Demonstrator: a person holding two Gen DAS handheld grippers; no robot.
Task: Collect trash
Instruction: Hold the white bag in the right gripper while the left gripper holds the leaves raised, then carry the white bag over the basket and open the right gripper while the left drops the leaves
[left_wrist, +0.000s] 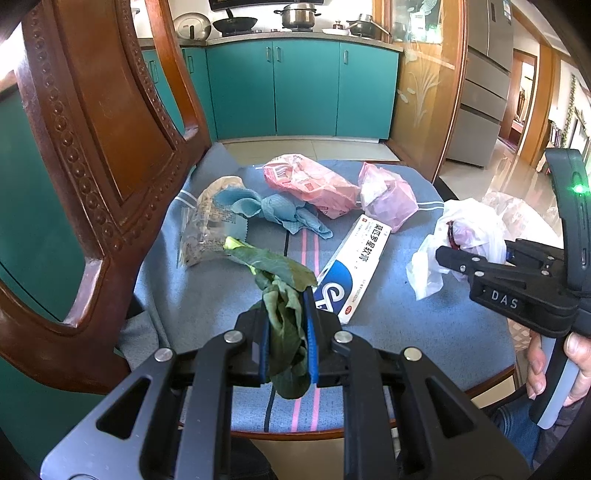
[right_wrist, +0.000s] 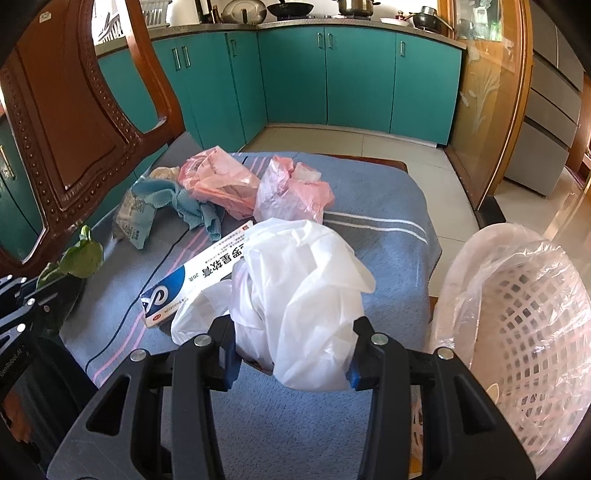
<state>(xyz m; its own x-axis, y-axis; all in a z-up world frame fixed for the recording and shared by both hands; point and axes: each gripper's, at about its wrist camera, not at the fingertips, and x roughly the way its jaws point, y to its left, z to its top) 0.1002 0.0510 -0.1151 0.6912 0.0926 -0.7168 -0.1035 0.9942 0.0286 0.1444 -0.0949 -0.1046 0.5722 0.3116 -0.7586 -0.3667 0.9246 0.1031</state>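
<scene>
Nearest in the left wrist view, the left tool (left_wrist: 287, 332) has its blue pads pinched almost together on a limp green vegetable leaf (left_wrist: 284, 295); the leaf hangs out below the pads and stretches forward over the blue striped cloth (left_wrist: 424, 314) that covers the chair seat. In the right wrist view, the right tool (right_wrist: 293, 354) stands partly open, with its pads pressed against the two sides of a crumpled white plastic bag (right_wrist: 295, 288), which bulges up between the fingers. Just to the right of that tool, off the seat's edge, stands a white lattice basket (right_wrist: 517, 314) lined with thin clear plastic film. A person's hand (left_wrist: 554, 365) grips the handle of the right tool at the right edge of the left view.

Beyond the two tools, a long white and blue ointment box (left_wrist: 354, 266) lies flat on the cloth, at a slant, its near end just beside the left tool's tip and partly tucked under the white bag in the right view. Farther on, toward the carved wooden chair back (left_wrist: 92, 147), lie a clear printed wrapper (left_wrist: 207, 232) and a bunched blue rag (left_wrist: 273, 214), touching each other. Behind them rest two pink plastic bags: a fuller one (left_wrist: 314, 184) at the middle, and a paler one (left_wrist: 388, 199) to its right, close together.

In the distance run teal kitchen cabinets (left_wrist: 306, 85) with pots on the bench above.
</scene>
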